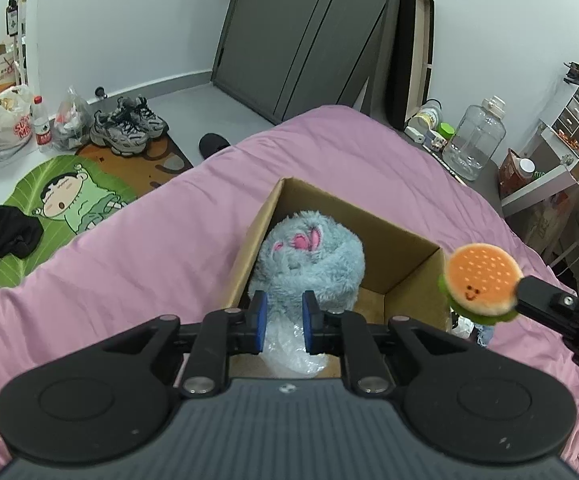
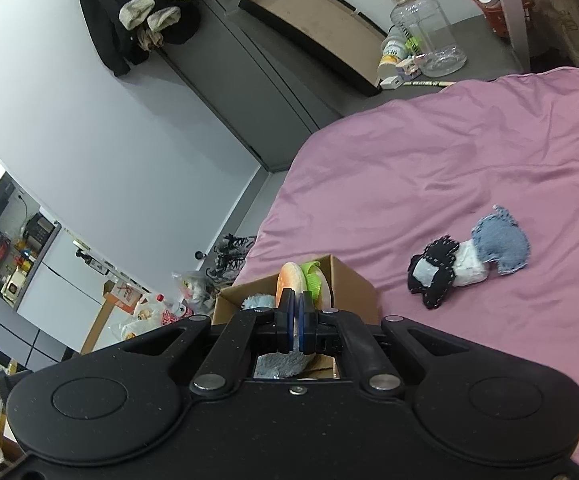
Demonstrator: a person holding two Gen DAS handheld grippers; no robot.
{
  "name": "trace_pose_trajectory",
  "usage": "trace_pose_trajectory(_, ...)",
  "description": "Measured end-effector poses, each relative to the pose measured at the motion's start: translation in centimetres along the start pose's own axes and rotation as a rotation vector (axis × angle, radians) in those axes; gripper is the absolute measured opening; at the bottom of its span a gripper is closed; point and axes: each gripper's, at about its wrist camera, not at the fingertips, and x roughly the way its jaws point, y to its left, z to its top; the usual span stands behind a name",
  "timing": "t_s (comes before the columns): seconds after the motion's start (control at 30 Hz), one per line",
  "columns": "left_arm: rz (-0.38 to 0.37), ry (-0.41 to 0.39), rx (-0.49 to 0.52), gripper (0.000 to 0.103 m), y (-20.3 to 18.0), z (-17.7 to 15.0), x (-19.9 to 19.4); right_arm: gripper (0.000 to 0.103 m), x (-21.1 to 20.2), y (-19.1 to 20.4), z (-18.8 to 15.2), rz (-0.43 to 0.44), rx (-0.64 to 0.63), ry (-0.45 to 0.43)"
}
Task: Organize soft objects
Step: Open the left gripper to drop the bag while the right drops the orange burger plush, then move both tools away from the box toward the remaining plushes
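Note:
An open cardboard box [image 1: 401, 256] stands on the pink bed. A fluffy grey-blue plush [image 1: 309, 264] with pink ears lies inside it, over clear plastic wrap [image 1: 289, 352]. My left gripper [image 1: 283, 322] is open and empty, just above the box's near edge. My right gripper [image 2: 295, 320] is shut on a burger plush [image 2: 291, 280]. It holds that burger plush [image 1: 479, 284] in the air beside the box's right corner. The box [image 2: 349, 284] shows just beyond it. A doll [image 2: 469, 260] in denim, black and white lies on the bed to the right.
The pink bed cover [image 1: 129, 264] spreads all around the box. On the floor to the left are a green cartoon mat [image 1: 61, 200], sneakers [image 1: 129, 126] and plastic bags [image 1: 1, 128]. A clear water jug [image 1: 475, 140] stands by the bed's far right side.

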Motion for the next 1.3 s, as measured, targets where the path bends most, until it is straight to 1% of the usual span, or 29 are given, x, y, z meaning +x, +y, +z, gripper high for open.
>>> trace_pose_trajectory(0.07,0.015,0.003,0.001,0.023,0.1,0.1,0.2,0.002,0.6,0.3,-0.1,-0.003,-0.009,0.004)
trace_pose_trajectory(0.17,0.005,0.008,0.0,0.024,0.3,0.1,0.4,0.002,1.2,0.8,0.0,-0.013,-0.018,-0.003)
trace_pose_trajectory(0.23,0.004,0.011,0.001,0.025,0.3,0.1,0.4,0.008,1.4,1.1,0.0,-0.01,-0.024,-0.014)
trace_pose_trajectory(0.3,0.007,0.011,0.008,0.025,0.2,0.1,0.4,0.013,1.6,0.8,0.0,-0.028,-0.006,-0.002)
trace_pose_trajectory(0.37,0.009,0.011,0.018,0.026,0.1,0.0,0.3,0.016,1.2,0.4,0.1,-0.027,0.01,-0.005)
trace_pose_trajectory(0.4,0.01,0.011,0.022,0.028,0.0,-0.1,0.2,0.018,0.8,0.2,0.2,-0.032,0.017,-0.013)
trace_pose_trajectory(0.43,0.012,0.009,0.026,0.03,-0.1,-0.1,0.2,0.022,0.4,0.1,0.4,-0.041,0.02,-0.019)
trace_pose_trajectory(0.53,0.025,0.0,0.039,0.032,-0.5,0.0,-0.2,0.025,-0.7,-0.2,0.7,-0.059,0.024,-0.023)
trace_pose_trajectory(0.63,0.041,-0.018,0.054,0.044,-1.2,0.2,-1.1,0.026,-1.6,-0.1,0.8,-0.065,0.015,-0.009)
trace_pose_trajectory(0.7,0.063,-0.027,0.075,0.061,-1.7,0.2,-1.6,0.03,-2.2,0.0,0.8,-0.067,0.005,0.002)
trace_pose_trajectory(0.77,0.071,-0.031,0.099,0.066,-2.2,0.2,-2.2,0.033,-2.9,0.1,0.9,-0.072,-0.018,0.026)
trace_pose_trajectory(0.8,0.069,-0.031,0.108,0.069,-2.5,0.2,-2.4,0.038,-3.2,0.1,0.9,-0.071,-0.028,0.034)
trace_pose_trajectory(0.83,0.068,-0.022,0.115,0.071,-2.8,0.2,-2.7,0.047,-3.7,0.0,0.9,-0.072,-0.034,0.039)
trace_pose_trajectory(0.9,0.072,0.009,0.117,0.079,-3.2,0.1,-2.9,0.055,-4.5,-0.1,0.9,-0.077,-0.043,0.033)
trace_pose_trajectory(0.97,0.088,0.024,0.135,0.08,-3.7,-0.1,-3.3,0.06,-5.3,-0.3,1.0,-0.076,-0.052,0.026)
trace_pose_trajectory(1.0,0.096,0.029,0.144,0.081,-4.0,-0.2,-3.5,0.064,-5.6,-0.4,1.1,-0.074,-0.054,0.026)
trace_pose_trajectory(1.1,0.089,0.047,0.147,0.084,-4.7,-0.4,-4.2,0.082,-6.7,-0.4,1.2,-0.079,-0.088,0.044)
trace_pose_trajectory(1.17,0.098,0.051,0.154,0.086,-5.2,-0.5,-4.9,0.085,-7.4,-0.2,1.2,-0.087,-0.105,0.047)
trace_pose_trajectory(1.23,0.106,0.048,0.169,0.088,-5.7,-0.5,-5.6,0.09,-8.1,-0.3,1.3,-0.087,-0.109,0.049)
trace_pose_trajectory(1.27,0.103,0.047,0.172,0.09,-5.9,-0.5,-6.0,0.09,-8.4,-0.5,1.3,-0.09,-0.111,0.046)
trace_pose_trajectory(1.3,0.1,0.046,0.175,0.094,-6.1,-0.5,-6.4,0.092,-8.8,-0.6,1.3,-0.099,-0.115,0.041)
